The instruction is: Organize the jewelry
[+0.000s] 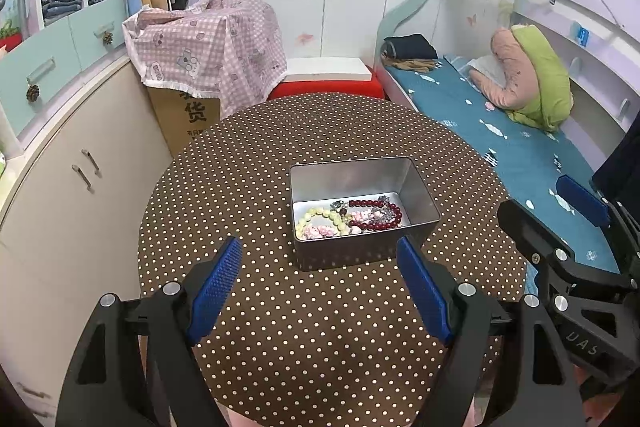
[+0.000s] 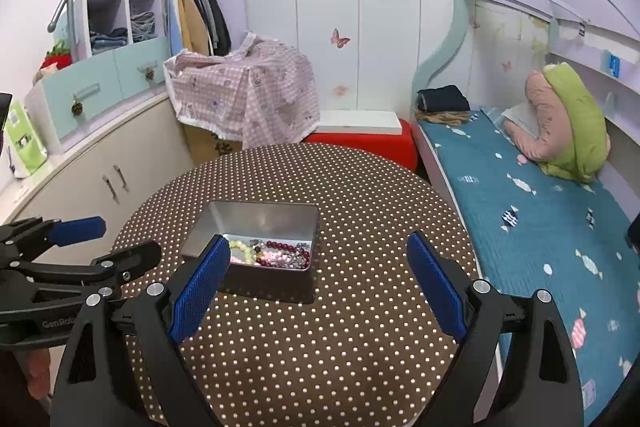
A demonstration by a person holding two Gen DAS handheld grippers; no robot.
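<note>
Silver tin: a shiny, open metal box point(image 1: 362, 227) with four sides and round corners sits near the middle of the round brown table with white dots point(image 1: 280, 339). It has no lid on.
Which way it points: in the left view its long side runs left to right, a bit turned. In the right view it sits left of the middle, at point(image 2: 256, 223).
Inside the tin: a ring of pale yellow round beads point(image 1: 316, 219), a ring of dark red round beads point(image 1: 380, 215), some pink bumpy pieces point(image 1: 320, 231) and a small grey metal clump point(image 1: 382, 209). They all lie tangled on the tin floor, touching each other.
Hard to see: the near wall of the tin hides the front part of the beads. In the right view one blue pad covers the tin's near left corner. The grey clump is too small to make out.
Left tool point(image 1: 320, 291): black arms with bumpy blue pads, spread wide and holding nothing, just in front of the tin and above the table.
Right tool point(image 2: 320, 287): same black and blue, also spread wide and holding nothing. The tin is ahead and to its left.
Cut off: each tool shows only partly at the edge of the other's view.
Around: a blue bed cover with candy shapes point(image 2: 540, 227) lies to the right.
</note>
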